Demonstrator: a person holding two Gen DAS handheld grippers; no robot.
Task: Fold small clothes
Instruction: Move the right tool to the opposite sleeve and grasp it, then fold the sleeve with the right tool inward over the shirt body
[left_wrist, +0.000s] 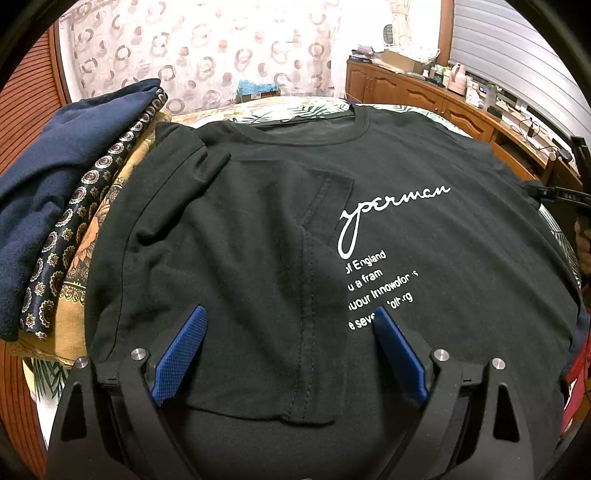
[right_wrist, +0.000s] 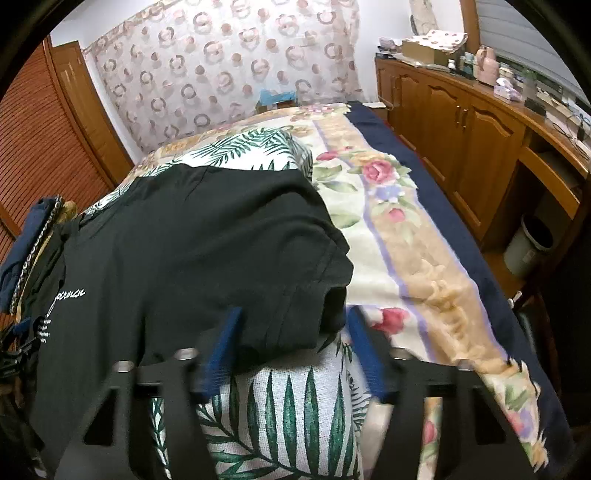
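The black shirt (left_wrist: 388, 229) lies flat on the bed, spread out under and past the left gripper (left_wrist: 290, 325), whose jaws are wide apart and hold nothing. The right gripper (right_wrist: 291, 321) looks blurry; its jaws seem wide too, with the shirt's sleeve (right_wrist: 325, 280) between them.

- The T-shirt (left_wrist: 280, 221) lies flat on a cushion (right_wrist: 288, 413), which rests on the blanket (right_wrist: 406, 236) covering the bed.
- One sleeve side of the T-shirt is folded inward over its front.
- A pile of folded clothes (left_wrist: 55, 206) sits just to the left of the T-shirt, touching its edge.
- The left gripper (left_wrist: 290, 321) hovers over the folded flap; the right gripper (right_wrist: 291, 317) straddles the other sleeve (right_wrist: 325, 280).
- A cabinet (right_wrist: 472, 125) stands right of the bed, a bin (right_wrist: 528, 243) beside it.
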